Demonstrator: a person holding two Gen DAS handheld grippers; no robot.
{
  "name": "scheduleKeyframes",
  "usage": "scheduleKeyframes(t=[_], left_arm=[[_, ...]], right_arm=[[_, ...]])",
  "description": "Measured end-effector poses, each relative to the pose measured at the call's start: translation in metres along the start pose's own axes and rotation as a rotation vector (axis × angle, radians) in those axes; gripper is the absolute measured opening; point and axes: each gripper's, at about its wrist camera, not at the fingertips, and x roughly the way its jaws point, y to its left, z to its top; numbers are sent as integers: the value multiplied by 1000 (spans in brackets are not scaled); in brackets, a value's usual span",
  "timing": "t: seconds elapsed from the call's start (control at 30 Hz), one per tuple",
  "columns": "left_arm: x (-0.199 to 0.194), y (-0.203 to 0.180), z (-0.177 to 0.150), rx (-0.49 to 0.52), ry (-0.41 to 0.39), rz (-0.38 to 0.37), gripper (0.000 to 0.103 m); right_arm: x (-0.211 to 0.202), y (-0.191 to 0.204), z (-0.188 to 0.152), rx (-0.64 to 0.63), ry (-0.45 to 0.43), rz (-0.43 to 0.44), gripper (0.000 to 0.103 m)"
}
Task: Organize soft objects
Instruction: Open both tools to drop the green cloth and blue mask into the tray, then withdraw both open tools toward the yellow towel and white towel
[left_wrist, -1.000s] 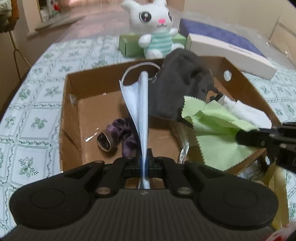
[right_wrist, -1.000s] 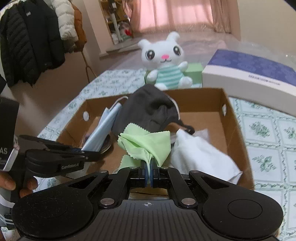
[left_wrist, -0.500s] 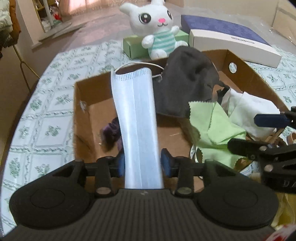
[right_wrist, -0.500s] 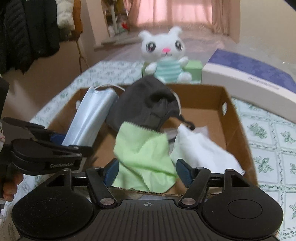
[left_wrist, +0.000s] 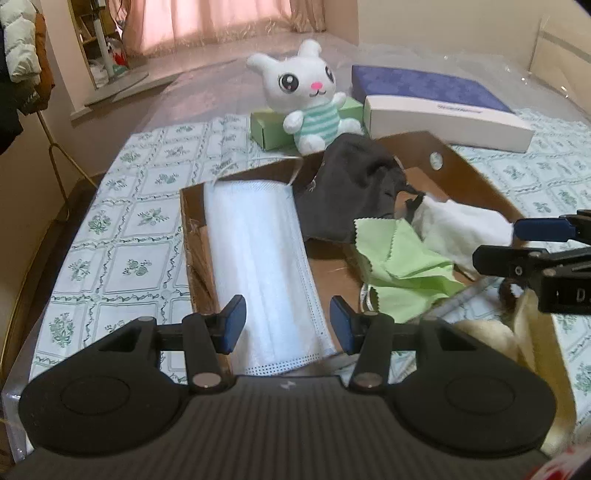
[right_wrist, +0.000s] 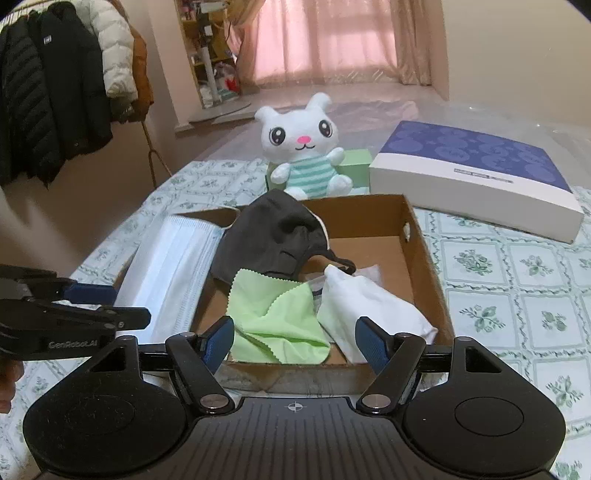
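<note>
A pale blue surgical mask (left_wrist: 258, 258) lies along the left side of the cardboard box (left_wrist: 476, 177), its near end hanging over the front rim. My left gripper (left_wrist: 287, 321) straddles that end; its jaws are opening and the pads do not touch the mask. A green cloth (right_wrist: 277, 314) lies in the box (right_wrist: 417, 251) beside a dark grey mask (right_wrist: 273, 236) and a white cloth (right_wrist: 369, 306). My right gripper (right_wrist: 295, 341) hovers over the box's front edge above the green cloth, with its jaws opening and nothing gripped.
A white plush bunny (right_wrist: 303, 147) sits behind the box against a green carton (left_wrist: 266, 129). A flat white and blue box (right_wrist: 480, 177) lies at the back right. A cream soft item (left_wrist: 491, 332) lies outside the box's near right corner. Coats (right_wrist: 55, 92) hang at left.
Both grippers went from shut to open. The blue mask dropped flat along the box's left side; the green cloth fell into the box. Both grippers pulled back and up.
</note>
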Motion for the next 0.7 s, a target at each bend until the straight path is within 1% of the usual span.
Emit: scheduleKeyframes(t=[0.23, 0.7], left_arm=[[-26, -1, -11, -18, -24, -14, 47], [-74, -11, -34, -44, -35, -28, 47]], right_arm=[[-28, 0, -6, 45, -30, 15, 72], [-81, 2, -26, 79, -67, 24, 72]])
